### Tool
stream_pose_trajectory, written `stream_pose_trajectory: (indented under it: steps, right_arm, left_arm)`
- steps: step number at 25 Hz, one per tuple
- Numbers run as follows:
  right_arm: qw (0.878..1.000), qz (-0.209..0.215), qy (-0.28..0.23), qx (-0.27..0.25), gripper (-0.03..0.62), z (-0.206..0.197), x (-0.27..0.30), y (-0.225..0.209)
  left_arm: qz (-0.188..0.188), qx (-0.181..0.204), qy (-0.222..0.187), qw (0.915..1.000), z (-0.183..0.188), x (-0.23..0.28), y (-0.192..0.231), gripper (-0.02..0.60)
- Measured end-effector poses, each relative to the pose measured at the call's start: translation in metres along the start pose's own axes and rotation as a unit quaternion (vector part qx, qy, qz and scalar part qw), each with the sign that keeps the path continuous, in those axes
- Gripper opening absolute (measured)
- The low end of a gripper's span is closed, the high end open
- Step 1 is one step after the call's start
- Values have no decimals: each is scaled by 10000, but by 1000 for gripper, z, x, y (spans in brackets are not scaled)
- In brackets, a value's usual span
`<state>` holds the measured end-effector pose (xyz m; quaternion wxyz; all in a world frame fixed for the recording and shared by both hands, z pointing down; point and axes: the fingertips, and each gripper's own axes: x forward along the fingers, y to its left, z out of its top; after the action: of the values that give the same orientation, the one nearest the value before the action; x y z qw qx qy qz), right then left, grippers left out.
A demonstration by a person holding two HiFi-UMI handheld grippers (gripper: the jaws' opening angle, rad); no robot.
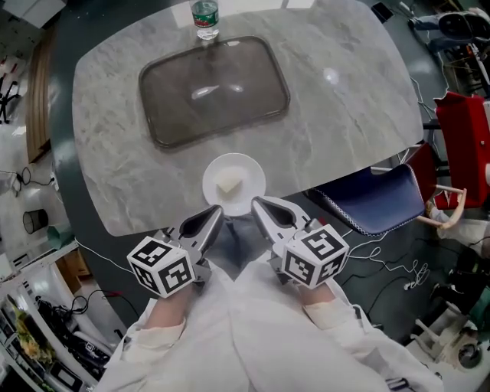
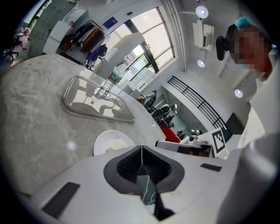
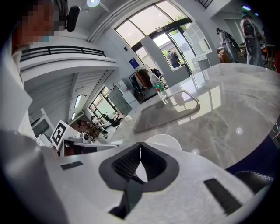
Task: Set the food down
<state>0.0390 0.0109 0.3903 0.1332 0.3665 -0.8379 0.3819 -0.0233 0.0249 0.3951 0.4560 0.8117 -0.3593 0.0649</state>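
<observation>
A small white plate [image 1: 234,184] sits at the near edge of the marble table [image 1: 344,99], with a pale piece of food [image 1: 229,184] on it. The plate [image 2: 113,142] also shows in the left gripper view, and its rim [image 3: 162,141] peeks over the jaws in the right gripper view. My left gripper [image 1: 213,214] hangs just below the plate's left side, shut with nothing in it. My right gripper [image 1: 259,205] is just below the plate's right side, also shut and empty. Both tips [image 2: 141,147] [image 3: 140,145] meet with no gap.
A clear rectangular tray [image 1: 213,90] lies in the middle of the table, with a water bottle [image 1: 204,18] behind it. A blue chair [image 1: 375,199] stands at the table's right near edge. Cables and clutter cover the floor on both sides.
</observation>
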Motion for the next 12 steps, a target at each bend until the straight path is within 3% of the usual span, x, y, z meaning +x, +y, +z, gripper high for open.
stream_pose_trajectory:
  steps: [12]
  right_arm:
    - [9987,-268,440,61,2,-32,7,-16]
  left_arm:
    - [31,-255,480,9985,-35,9,18,18]
